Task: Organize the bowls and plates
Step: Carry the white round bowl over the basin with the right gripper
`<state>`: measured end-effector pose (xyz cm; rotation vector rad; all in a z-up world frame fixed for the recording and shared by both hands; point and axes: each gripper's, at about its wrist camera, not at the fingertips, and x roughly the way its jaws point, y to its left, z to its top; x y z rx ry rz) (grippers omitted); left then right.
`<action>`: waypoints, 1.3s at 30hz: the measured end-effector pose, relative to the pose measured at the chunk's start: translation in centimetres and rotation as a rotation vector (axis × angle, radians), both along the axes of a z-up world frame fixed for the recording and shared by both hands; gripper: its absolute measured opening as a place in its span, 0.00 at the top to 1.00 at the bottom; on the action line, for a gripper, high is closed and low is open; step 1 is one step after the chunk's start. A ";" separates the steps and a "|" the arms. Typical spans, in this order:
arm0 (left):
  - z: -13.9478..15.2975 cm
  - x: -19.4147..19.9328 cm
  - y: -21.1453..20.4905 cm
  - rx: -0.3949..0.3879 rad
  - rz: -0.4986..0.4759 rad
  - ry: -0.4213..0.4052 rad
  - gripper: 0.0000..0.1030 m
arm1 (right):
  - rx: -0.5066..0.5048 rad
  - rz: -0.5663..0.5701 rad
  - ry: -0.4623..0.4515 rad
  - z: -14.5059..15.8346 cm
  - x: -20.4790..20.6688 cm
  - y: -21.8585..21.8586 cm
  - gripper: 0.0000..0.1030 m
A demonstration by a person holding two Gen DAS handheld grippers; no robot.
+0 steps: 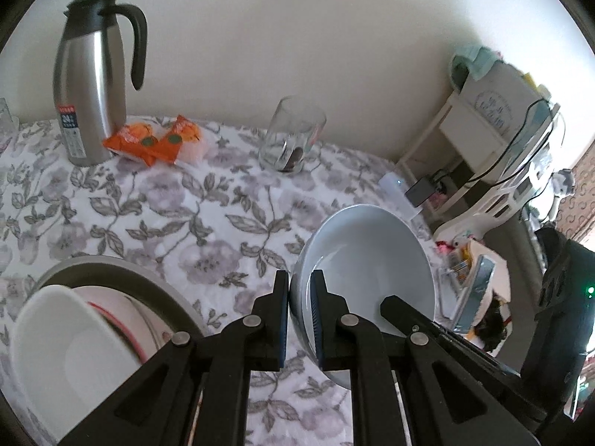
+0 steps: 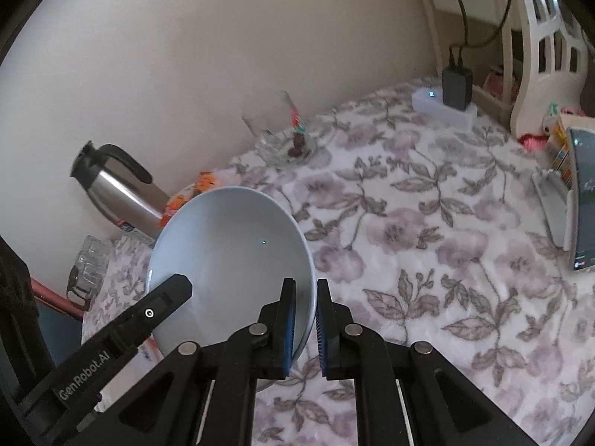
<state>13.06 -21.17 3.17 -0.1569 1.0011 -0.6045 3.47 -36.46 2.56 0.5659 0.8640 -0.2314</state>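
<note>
1. Two grippers share one bowl (image 1: 366, 271). Left gripper (image 1: 300, 319) sits lower centre of left view, fingers clamped on the bowl's left rim: one pad outside the wall, one inside.
2. Right gripper (image 2: 305, 329) sits lower centre of right view, fingers likewise clamped on the rim at the bowl's (image 2: 230, 256) right side. Its other end shows as a black finger over the bowl in each opposite view.
3. Bowl position: pale blue, empty, tilted; appears held clear of the cloth (image 1: 156, 204), though contact under the base can't be seen. It fills lower right of left view, lower left-centre of right view.
4. Likely target: stack (image 1: 96, 319) at lower left of left view, i.e. a white square dish on red-rimmed plates inside a larger grey plate. Judged, not certain.
5. Technique: keep both grips matched in height so the rim doesn't twist betw. the pads; thin rim + smooth glaze = slip risk if one hand leads.
6. Level the bowl before carrying it toward the stack; approach from above, not sideways, to avoid clipping the dish's edge.
7. Clearance: flask (image 1: 89, 74), orange packet (image 1: 156, 141) and glass (image 1: 290, 137) stand along the wall, upper half of left view, well apart from the bowl. Charger block (image 2: 457, 85) at upper right of right view is also well clear.
8. Release order, suggested: set base down fully, then part both pairs of fingers together.
</note>
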 end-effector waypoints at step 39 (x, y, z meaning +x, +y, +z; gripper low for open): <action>4.6 -4.7 14.5 -0.147 0.177 -0.027 0.89 | -0.073 0.184 -0.067 3.9 -2.6 13.1 0.88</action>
